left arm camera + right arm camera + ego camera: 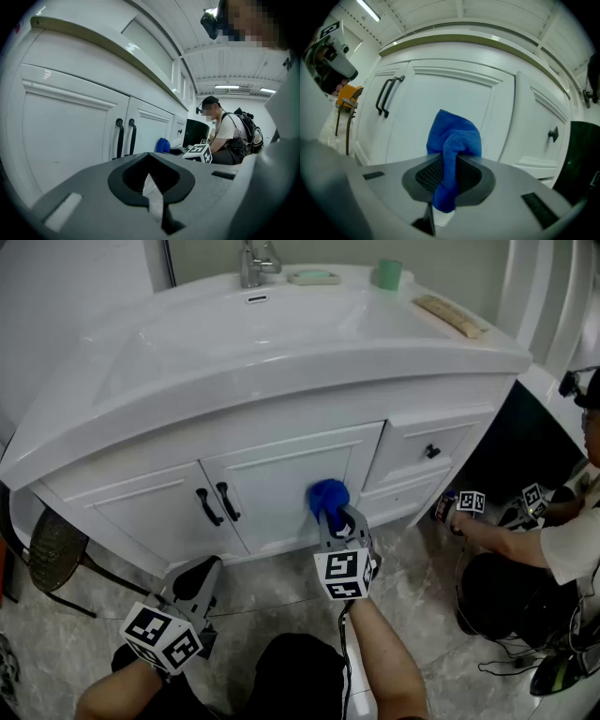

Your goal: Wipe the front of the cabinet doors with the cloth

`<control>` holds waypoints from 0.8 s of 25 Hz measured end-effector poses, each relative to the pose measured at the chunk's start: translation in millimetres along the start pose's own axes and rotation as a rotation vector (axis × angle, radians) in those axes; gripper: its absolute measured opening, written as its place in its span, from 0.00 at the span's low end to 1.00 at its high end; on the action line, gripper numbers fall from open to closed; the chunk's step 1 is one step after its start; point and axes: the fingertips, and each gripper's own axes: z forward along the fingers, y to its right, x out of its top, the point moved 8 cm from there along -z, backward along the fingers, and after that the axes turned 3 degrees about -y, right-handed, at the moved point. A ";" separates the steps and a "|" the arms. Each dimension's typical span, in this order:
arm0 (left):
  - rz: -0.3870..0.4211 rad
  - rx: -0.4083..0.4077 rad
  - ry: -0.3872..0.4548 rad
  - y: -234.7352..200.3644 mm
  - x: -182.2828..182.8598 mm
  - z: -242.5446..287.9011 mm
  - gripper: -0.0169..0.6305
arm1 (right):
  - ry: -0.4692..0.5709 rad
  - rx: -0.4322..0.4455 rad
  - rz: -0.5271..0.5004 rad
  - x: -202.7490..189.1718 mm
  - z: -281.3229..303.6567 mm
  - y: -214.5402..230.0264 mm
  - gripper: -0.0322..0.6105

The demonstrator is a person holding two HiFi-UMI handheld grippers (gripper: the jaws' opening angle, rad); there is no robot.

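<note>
The wiping step is under way. The right gripper [332,517] is pinching the blue cloth [327,493] in its closed fingers and holding the bunched end against the right cabinet door [281,486], right of the black handles [217,504] and a little lower. It is looking like contact, though I am judging that rather than seeing it plainly. The left gripper [206,570] is hanging low, below and left of the handles. Its fingers are closed on nothing and taking no part.

Next, I am guessing, the cloth is going to need a steady, pressed sweep across the panel toward the handles. After that comes the left door [141,512] on the handles' far side.

The right gripper view is showing what the head view is not: the cloth is running right through the fingers, with a tail hanging out behind them. The left gripper view is taking the doors side-on, with the cloth a small blue spot beyond the handles. Only the head view is showing the sink surface [281,334] above the handles.
</note>
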 end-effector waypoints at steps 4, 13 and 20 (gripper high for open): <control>0.006 0.003 0.004 -0.8 2.5 -3.0 0.03 | -0.033 -0.060 0.009 -14.8 -5.4 33.1 0.13; -0.007 0.034 0.023 -23.3 -0.9 -27.7 0.03 | 0.019 -0.200 0.084 -22.3 -28.6 34.6 0.13; -0.056 0.035 0.057 -44.4 0.0 -36.9 0.03 | 0.177 0.155 -0.026 32.8 -24.5 -82.4 0.13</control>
